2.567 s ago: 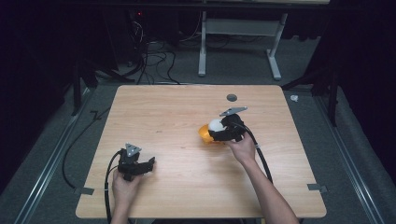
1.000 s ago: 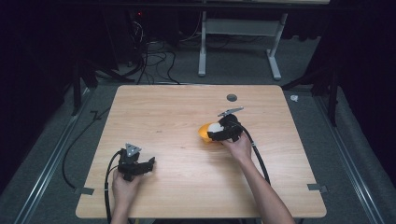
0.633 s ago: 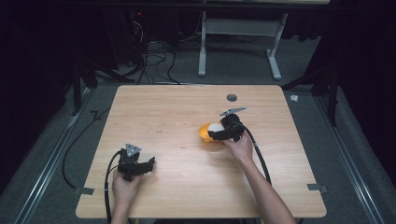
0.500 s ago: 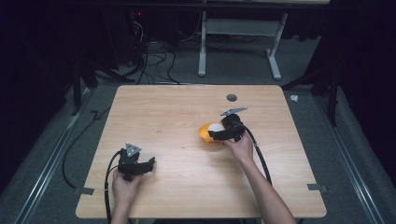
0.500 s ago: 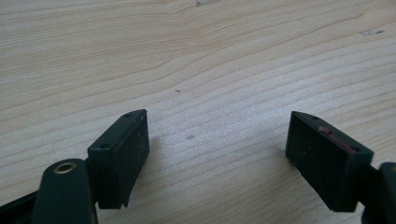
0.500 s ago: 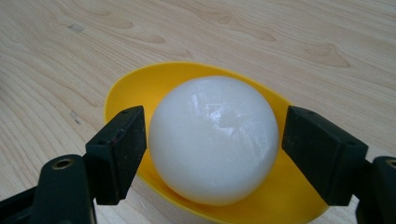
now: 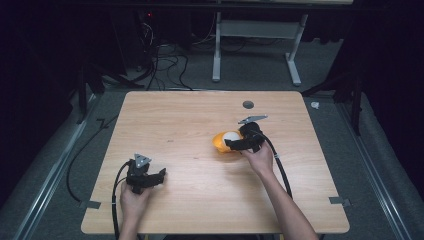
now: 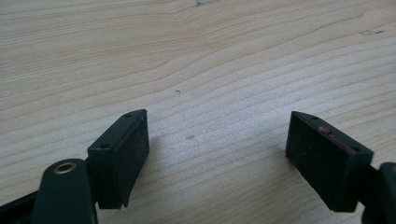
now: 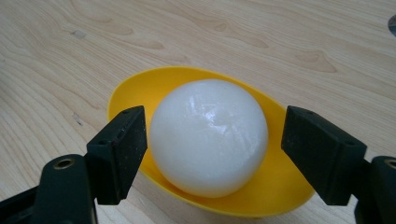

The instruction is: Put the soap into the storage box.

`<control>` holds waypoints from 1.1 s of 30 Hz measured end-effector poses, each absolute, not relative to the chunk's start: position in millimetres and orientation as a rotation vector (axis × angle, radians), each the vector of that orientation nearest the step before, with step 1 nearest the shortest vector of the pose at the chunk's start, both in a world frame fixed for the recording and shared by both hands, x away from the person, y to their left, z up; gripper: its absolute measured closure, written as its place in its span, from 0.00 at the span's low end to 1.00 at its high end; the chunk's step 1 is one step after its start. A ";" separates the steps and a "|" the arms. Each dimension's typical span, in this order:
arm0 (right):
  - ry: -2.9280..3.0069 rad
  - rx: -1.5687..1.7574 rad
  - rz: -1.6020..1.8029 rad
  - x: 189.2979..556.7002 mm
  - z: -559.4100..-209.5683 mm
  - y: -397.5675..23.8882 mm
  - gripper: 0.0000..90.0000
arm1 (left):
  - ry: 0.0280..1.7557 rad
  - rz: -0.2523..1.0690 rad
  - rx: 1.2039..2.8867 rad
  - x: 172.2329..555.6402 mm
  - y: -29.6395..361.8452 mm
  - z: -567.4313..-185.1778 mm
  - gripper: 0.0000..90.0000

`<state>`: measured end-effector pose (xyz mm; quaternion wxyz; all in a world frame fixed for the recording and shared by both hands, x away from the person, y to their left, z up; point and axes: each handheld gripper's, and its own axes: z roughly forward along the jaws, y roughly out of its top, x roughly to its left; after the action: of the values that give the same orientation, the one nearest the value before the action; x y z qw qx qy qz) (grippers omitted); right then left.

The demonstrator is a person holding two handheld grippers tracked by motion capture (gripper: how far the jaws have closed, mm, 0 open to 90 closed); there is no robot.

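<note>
A white ball (image 9: 208, 135) rests in a shallow yellow bowl (image 9: 261, 191) right of the table's middle; in the high view the ball (image 7: 231, 136) sits in the bowl (image 7: 220, 144) just left of my right hand. My right gripper (image 9: 212, 140) is open, its jaws standing on either side of the ball with a gap on the right side. My right gripper (image 7: 235, 144) lies over the bowl's near edge. My left gripper (image 7: 159, 176) rests near the front left, open, and the left gripper (image 8: 217, 140) has bare wood between its jaws.
The wooden table (image 7: 175, 120) has a dark round hole (image 7: 248, 104) at the back right. Cables trail from both grippers toward the front edge. Tape strips (image 7: 90, 204) mark the front corners. Beyond the table lie a carpeted floor, cables and a white stand.
</note>
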<state>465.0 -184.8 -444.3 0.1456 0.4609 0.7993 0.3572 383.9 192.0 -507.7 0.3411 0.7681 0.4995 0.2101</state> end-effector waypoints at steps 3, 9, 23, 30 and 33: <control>2.294 1.336 1.031 463.4 -444.1 -187.4 0.26 | 1.300 0.547 1.998 383.9 192.0 -507.7 0.25; 2.281 1.351 1.027 461.4 -442.1 -191.6 0.27 | 1.300 0.547 1.998 383.9 192.0 -507.7 0.25; 2.260 1.339 1.038 455.1 -434.5 -198.3 0.28 | 1.300 0.547 1.998 384.0 192.0 -507.7 0.25; 2.259 1.335 1.044 453.3 -432.0 -201.1 0.28 | 1.300 0.548 1.998 383.9 192.0 -507.7 0.24; 2.259 1.336 1.041 452.8 -431.7 -201.9 0.28 | 1.300 0.548 1.998 383.9 192.0 -507.7 0.24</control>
<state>452.8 -201.9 -431.7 0.1585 0.4672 0.7899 0.3641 383.9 192.0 -507.7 0.3409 0.7681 0.4996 0.2105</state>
